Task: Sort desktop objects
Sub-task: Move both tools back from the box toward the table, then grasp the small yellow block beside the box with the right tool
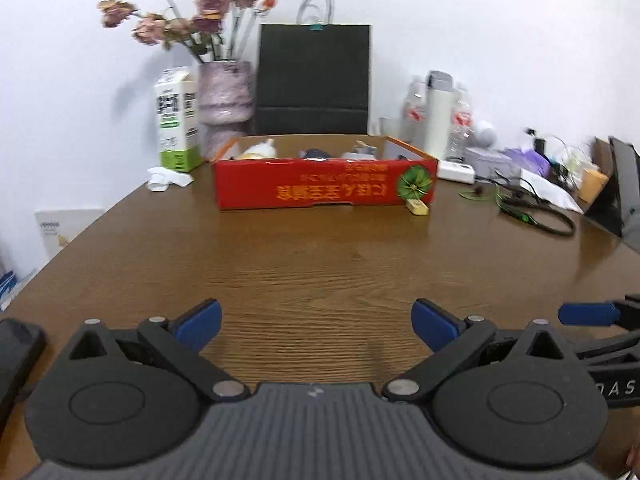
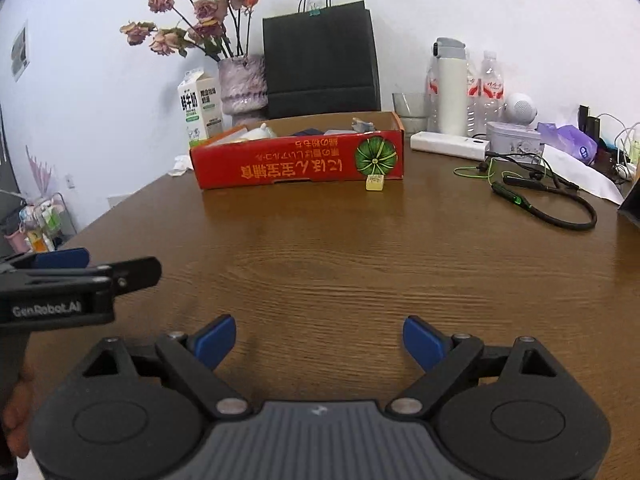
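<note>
A red cardboard box [image 1: 324,190] [image 2: 298,164] with several small items inside sits at the far middle of the brown table [image 1: 320,264]. A small yellow packet [image 1: 417,207] [image 2: 375,183] lies on the table against the box's front right corner. A black neckband earphone with green cable [image 1: 532,216] [image 2: 548,204] lies to the right. My left gripper [image 1: 316,324] is open and empty, low over the near table. My right gripper [image 2: 319,342] is open and empty too; it shows at the right edge of the left wrist view [image 1: 592,314].
Behind the box stand a milk carton [image 1: 176,120], a vase of dried roses [image 1: 226,104], a black paper bag [image 1: 314,80], a white flask and water bottles [image 2: 452,88]. A white power bank [image 2: 448,145], tin and cables crowd the right. A dark phone [image 1: 16,352] lies near left.
</note>
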Tool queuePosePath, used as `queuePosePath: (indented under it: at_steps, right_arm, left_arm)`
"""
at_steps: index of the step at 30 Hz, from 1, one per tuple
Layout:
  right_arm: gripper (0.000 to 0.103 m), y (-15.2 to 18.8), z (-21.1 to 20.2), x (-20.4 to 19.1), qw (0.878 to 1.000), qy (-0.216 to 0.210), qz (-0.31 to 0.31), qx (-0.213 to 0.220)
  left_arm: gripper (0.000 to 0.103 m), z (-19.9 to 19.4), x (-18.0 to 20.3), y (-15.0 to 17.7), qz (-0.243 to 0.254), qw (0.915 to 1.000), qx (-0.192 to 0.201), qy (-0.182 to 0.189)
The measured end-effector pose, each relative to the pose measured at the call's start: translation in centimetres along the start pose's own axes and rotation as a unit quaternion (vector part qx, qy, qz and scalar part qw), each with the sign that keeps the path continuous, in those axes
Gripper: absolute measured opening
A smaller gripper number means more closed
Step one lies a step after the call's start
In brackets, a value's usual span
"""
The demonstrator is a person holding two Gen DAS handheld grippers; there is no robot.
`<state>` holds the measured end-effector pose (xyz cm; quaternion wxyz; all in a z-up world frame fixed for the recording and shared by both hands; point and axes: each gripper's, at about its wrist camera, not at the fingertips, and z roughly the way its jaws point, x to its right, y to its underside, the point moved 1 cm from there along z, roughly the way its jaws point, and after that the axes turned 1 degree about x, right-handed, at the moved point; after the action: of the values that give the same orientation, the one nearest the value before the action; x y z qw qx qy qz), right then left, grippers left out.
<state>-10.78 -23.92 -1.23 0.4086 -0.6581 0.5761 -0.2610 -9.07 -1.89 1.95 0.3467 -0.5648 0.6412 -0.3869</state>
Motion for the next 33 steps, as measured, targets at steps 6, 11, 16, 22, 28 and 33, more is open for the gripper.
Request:
queuePosePath:
  at_steps: [6,11,16,22,28,33]
  right_arm:
    - [0.092,0.1,0.0,-0.1,1.0,-0.01,-0.005,0.012]
    - [0.092,-0.3,0.3,0.7,1.0,-0.016,0.02,0.008]
    - [0.092,-0.4,0.7,0.1,1.0,0.0,0.0,0.004]
    - [0.088,-2.7,3.0,0.8,1.0,-0.004,0.005,0.008]
    - [0.06,-8.9,11.3,3.7,1.0,0.017,-0.003,0.004]
    - [0.051,-12.4,18.7,5.5,0.999,0.045,0.002,-0.019]
  left_arm:
    - [0.103,1.0,-0.4,0.6,-0.024,0.9995,-0.018,0.012]
    - [0.103,1.8,-0.1,1.3,0.0,0.9988,-0.036,0.032]
    - [0.103,2.6,-0.6,1.6,-0.025,0.9969,-0.068,0.031]
    - [0.103,4.8,-1.2,-0.9,-0.033,0.9962,-0.061,0.053]
    - [0.103,10.4,-1.7,-5.8,-0.038,0.9977,-0.042,0.038]
    - [0.103,15.5,-2.3,-9.4,-0.04,0.9981,-0.034,0.031]
